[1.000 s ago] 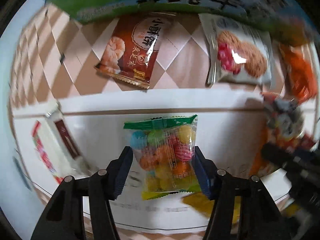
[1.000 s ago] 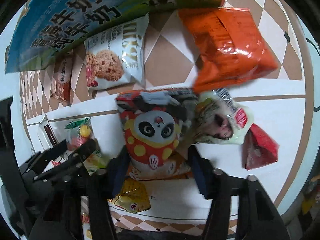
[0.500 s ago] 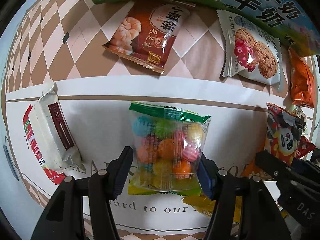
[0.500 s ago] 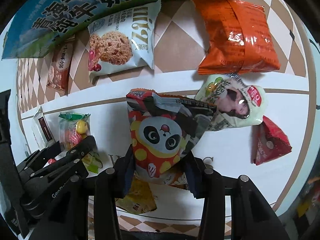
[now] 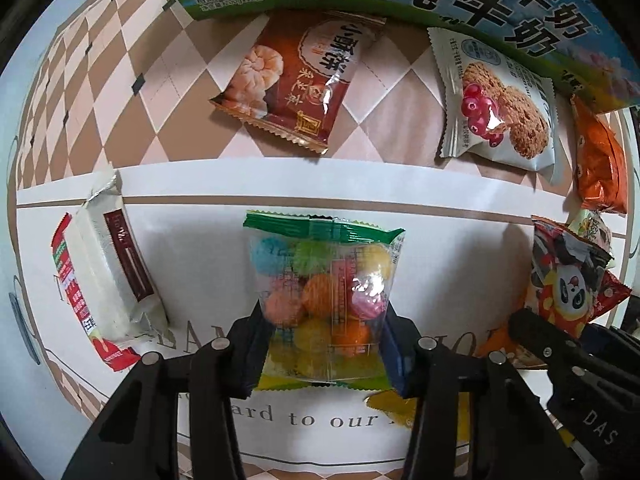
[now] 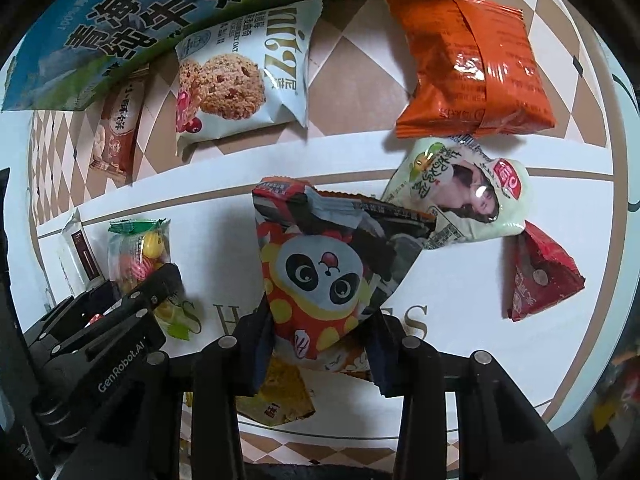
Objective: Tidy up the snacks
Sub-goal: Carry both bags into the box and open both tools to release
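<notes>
Progress looks partial. One milk carton (image 6: 132, 20) lies along the far edge; just in front of it three packs sit in a row: one orange pack (image 6: 472, 64), one oat cookie pack (image 6: 244, 80), one brown pastry pack (image 5: 296, 84). Nearer than that row, two packs are in hand: the right gripper (image 6: 320, 350) pinches one panda bag (image 6: 332, 276), the left gripper (image 5: 326, 350) pinches one candy bag (image 5: 324, 304). Left loose, nearer than the carton: one white bar (image 5: 112, 276), one jelly cup (image 6: 468, 192), one red pack (image 6: 540, 276), one yellow pack (image 6: 280, 396).
</notes>
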A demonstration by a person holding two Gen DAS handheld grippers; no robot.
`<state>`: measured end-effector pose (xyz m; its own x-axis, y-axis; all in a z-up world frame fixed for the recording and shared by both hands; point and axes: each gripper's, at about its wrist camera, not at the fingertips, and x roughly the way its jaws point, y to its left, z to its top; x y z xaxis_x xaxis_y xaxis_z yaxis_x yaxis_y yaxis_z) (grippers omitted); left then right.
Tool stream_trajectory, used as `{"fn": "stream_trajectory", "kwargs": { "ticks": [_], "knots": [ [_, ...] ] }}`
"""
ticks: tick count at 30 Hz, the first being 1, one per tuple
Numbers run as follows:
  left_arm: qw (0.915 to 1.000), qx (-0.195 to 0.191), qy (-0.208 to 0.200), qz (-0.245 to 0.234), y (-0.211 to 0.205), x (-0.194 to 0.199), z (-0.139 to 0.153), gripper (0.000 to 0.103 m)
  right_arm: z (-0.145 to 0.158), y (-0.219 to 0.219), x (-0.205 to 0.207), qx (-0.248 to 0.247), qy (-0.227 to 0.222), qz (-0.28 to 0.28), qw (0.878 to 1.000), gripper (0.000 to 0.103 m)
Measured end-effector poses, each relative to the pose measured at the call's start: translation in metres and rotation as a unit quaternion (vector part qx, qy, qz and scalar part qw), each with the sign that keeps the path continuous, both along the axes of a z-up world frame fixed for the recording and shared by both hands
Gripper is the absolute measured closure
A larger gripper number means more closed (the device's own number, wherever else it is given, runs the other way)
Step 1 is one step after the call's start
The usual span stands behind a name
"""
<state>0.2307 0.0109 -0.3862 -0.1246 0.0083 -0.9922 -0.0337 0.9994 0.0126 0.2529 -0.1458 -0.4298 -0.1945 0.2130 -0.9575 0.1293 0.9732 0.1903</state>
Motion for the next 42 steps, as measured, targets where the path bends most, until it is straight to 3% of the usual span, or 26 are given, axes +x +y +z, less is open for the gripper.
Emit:
{"fn": "stream_trajectory", "kwargs": {
  "ticks": [5, 10, 16, 22, 27, 30, 35, 42],
  "knots": [
    [0.9999, -0.006, -0.014, -0.002, 0.009, -0.011, 0.019, 0.058, 0.015, -0.009, -0.008, 0.01, -0.012, 0.001, 1.0, 0.063],
    [0.9987, -0.016, -0.048, -0.003, 0.015, -0.023, 0.06, 0.058, 0.036, -0.008, -0.009, 0.022, -0.036, 0.005, 0.999, 0.065],
    [0.9955, -0.046, -0.083, 0.0, 0.021, -0.023, 0.115, 0.058, 0.081, -0.01, -0.005, 0.052, -0.072, 0.011, 0.996, 0.066],
    [0.9895, -0.087, -0.116, 0.002, 0.024, 0.009, 0.171, 0.058, 0.145, -0.013, 0.02, 0.091, -0.119, 0.007, 0.989, 0.066],
    [0.9854, -0.092, -0.143, -0.005, 0.02, 0.062, 0.201, 0.058, 0.199, -0.018, 0.073, 0.095, -0.167, 0.011, 0.981, 0.066],
    [0.9852, -0.079, -0.152, -0.012, 0.02, 0.1, 0.206, 0.058, 0.214, -0.023, 0.107, 0.079, -0.184, 0.014, 0.98, 0.066],
    [0.9898, -0.058, -0.129, -0.018, 0.028, 0.16, 0.183, 0.058, 0.207, -0.03, 0.162, 0.054, -0.179, 0.017, 0.982, 0.066],
    [0.997, -0.037, -0.063, -0.024, 0.034, 0.217, 0.126, 0.058, 0.149, -0.018, 0.22, 0.014, -0.131, 0.036, 0.991, 0.066]
  ]
}}
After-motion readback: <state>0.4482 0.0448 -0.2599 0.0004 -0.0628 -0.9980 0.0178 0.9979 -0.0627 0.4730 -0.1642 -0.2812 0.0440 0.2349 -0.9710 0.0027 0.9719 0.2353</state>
